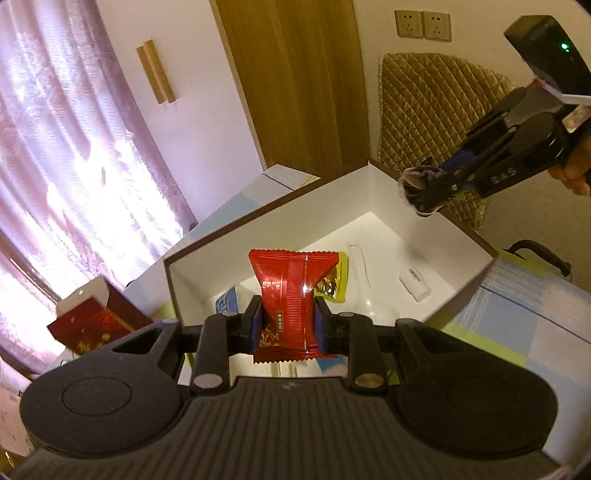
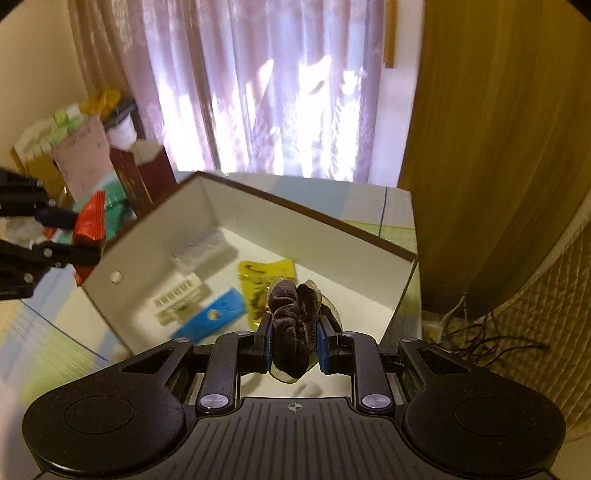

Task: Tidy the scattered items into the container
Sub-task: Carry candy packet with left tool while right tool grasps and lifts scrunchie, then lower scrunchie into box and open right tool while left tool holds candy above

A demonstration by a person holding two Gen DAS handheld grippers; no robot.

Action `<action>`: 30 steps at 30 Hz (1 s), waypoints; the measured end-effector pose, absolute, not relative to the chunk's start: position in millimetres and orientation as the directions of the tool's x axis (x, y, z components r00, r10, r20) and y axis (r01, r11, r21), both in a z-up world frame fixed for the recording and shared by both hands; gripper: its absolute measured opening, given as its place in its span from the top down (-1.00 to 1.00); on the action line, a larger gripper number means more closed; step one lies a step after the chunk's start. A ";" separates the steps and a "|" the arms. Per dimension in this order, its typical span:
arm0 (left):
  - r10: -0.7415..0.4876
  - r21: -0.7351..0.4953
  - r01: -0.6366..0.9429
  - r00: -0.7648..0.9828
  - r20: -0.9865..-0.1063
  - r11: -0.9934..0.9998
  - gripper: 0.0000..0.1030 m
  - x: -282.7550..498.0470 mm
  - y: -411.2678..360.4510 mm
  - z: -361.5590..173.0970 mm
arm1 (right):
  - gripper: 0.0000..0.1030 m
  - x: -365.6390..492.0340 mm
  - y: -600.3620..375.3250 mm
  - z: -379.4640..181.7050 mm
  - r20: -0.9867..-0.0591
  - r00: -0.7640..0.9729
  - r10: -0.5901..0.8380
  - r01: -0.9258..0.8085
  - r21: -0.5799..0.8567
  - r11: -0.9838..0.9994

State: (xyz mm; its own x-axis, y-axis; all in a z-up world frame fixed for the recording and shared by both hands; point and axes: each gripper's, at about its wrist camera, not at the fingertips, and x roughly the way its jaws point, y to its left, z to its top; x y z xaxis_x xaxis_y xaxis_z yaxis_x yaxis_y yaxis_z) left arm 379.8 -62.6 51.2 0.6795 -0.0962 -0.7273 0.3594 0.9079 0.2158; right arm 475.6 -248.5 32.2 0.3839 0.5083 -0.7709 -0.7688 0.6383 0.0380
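Two tools over the white box [image 1: 207,236], left tool [image 1: 288,325] clamping red packet [image 1: 291,295], right tool [image 2: 294,341] clamping dark cloth [image 2: 291,314].

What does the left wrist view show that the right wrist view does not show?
Only the left wrist view shows the wall sockets, a white spoon in the box, and the hand holding the right tongs. Only the right wrist view shows cables on the floor and the hole in the box wall. Both show the white box, the red packet in the left tongs, the dark scrunchie and the yellow packet.
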 end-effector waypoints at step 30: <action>-0.087 0.124 0.362 0.515 -0.853 0.924 0.55 489.0 -68.1 -54.3 | -0.63 547.8 -183.2 -58.5 -0.899 0.300 0.319 -0.951 -0.254 0.178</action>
